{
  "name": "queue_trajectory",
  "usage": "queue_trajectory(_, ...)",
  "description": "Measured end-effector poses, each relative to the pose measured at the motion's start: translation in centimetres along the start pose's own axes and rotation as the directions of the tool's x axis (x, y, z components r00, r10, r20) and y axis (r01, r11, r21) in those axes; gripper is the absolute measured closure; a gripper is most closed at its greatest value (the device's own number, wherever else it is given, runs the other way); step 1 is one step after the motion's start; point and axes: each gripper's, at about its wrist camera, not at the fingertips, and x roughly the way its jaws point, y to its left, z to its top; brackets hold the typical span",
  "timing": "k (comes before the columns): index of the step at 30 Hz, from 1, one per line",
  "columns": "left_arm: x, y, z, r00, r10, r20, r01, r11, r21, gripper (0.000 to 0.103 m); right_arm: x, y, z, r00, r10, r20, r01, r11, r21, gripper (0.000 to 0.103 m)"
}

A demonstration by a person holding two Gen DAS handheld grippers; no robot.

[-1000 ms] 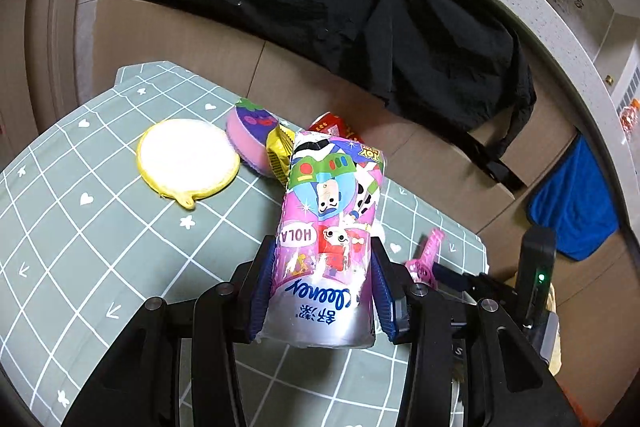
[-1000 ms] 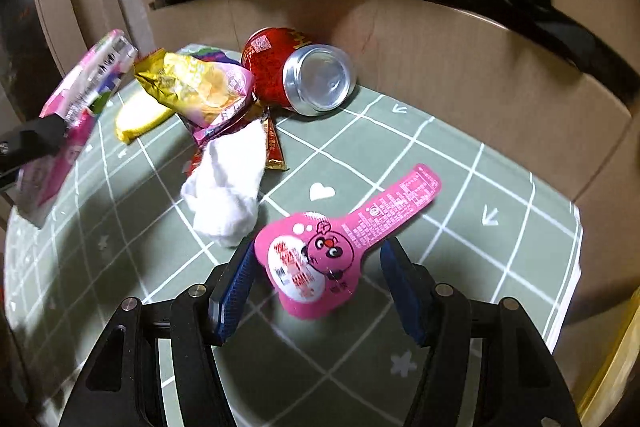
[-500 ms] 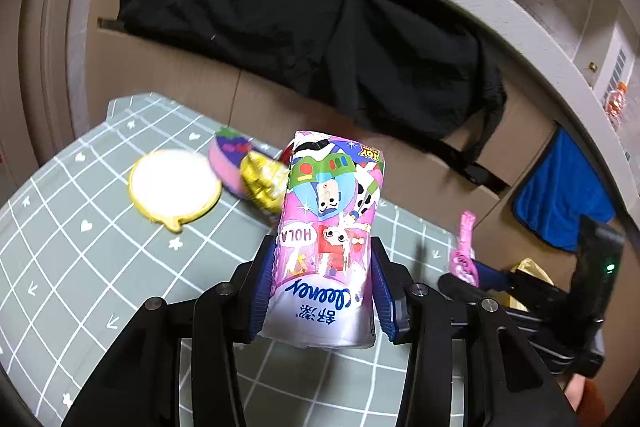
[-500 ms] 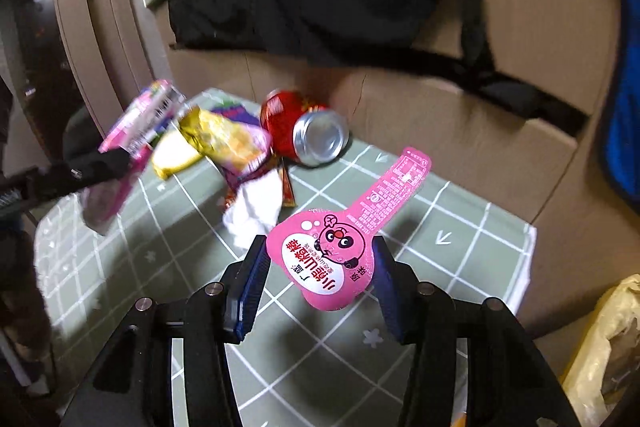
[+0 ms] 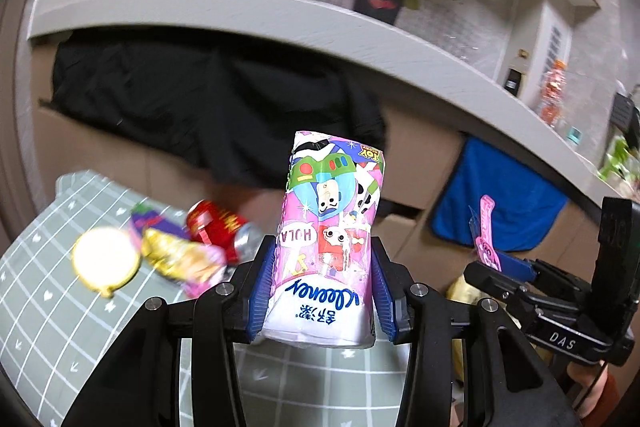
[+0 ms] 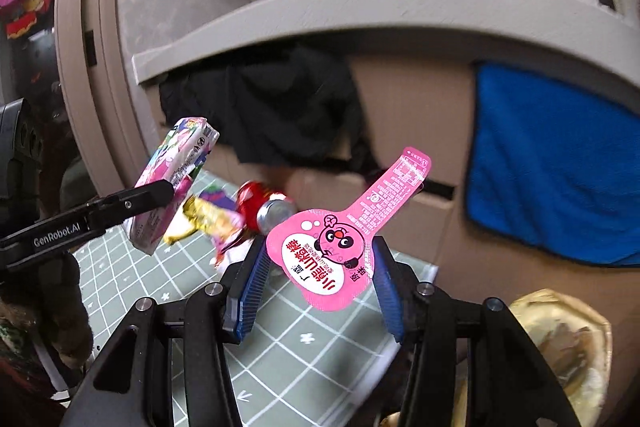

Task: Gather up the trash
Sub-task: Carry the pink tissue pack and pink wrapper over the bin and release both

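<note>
My left gripper (image 5: 322, 291) is shut on a pink cartoon-printed Kleenex tissue pack (image 5: 330, 239) and holds it high above the table; the pack also shows in the right wrist view (image 6: 172, 183). My right gripper (image 6: 316, 287) is shut on a flat pink lollipop-shaped wrapper (image 6: 340, 243), lifted off the table; it shows in the left wrist view (image 5: 486, 235). On the green checked tablecloth (image 5: 48, 315) lie a red can (image 5: 218, 229), a yellow-pink snack wrapper (image 5: 180, 259), a purple wrapper (image 5: 150, 219) and a round yellow-rimmed lid (image 5: 105, 259).
A yellow bag (image 6: 560, 347) sits low at the right, beside the table edge. Behind the table are cardboard boxes (image 6: 404, 115), a black garment (image 5: 192, 107), a blue cloth (image 6: 556, 163) and a grey curved ledge (image 5: 280, 19).
Both grippers have risen with their items, and the views tilted up toward the wall. The right gripper closed on the pink wrapper and lifted it off the table.
</note>
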Motion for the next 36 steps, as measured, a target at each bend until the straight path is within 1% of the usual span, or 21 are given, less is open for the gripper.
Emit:
queue_trajectory(3, 0.1, -1.8, 0.4, 0.999, -0.039, 0.013, 0.039, 0.999, 0.024, 0.058, -1.6, -1.2, 0.1, 0.999, -0.038, 0.027, 0.037, 0.999, 0.006, 0.056)
queue_trajectory(8, 0.9, -5.4, 0.7, 0.994, -0.104, 0.012, 0.103, 0.993, 0.065, 0.058, -4.7, -3.8, 0.2, 0.993, -0.101, 0.059, 0.099, 0.994, 0.037, 0.056)
queue_trajectory(12, 1.7, -9.0, 0.8, 0.987, -0.163, 0.012, 0.161, 0.981, 0.106, 0.058, -7.5, -6.1, 0.2, 0.984, -0.157, 0.087, 0.152, 0.986, 0.064, 0.056)
queue_trajectory(18, 2.7, -14.2, -0.1, 0.976, -0.216, -0.004, 0.213, 0.96, 0.183, 0.058, -10.9, -9.2, -0.1, 0.964, -0.239, 0.117, 0.226, 0.967, 0.114, 0.056)
queue_trajectory(21, 3.6, -16.4, -0.7, 0.97, -0.241, -0.027, 0.241, 0.948, 0.208, 0.058, -12.2, -10.8, -0.5, 0.955, -0.272, 0.118, 0.255, 0.957, 0.14, 0.056)
queue_trajectory(25, 4.4, -18.4, -1.6, 0.962, -0.267, -0.049, 0.272, 0.937, 0.222, 0.058, -13.5, -12.2, -1.3, 0.942, -0.316, 0.114, 0.298, 0.942, 0.156, 0.056)
queue_trajectory(33, 6.8, -21.3, -3.3, 0.941, -0.321, -0.106, 0.337, 0.913, 0.229, 0.058, -14.6, -14.4, -3.2, 0.93, -0.357, 0.085, 0.337, 0.922, 0.191, 0.056)
queue_trajectory(36, 7.6, -22.2, -3.8, 0.938, -0.325, -0.12, 0.345, 0.909, 0.235, 0.058, -14.8, -15.0, -3.9, 0.927, -0.365, 0.08, 0.343, 0.916, 0.207, 0.056)
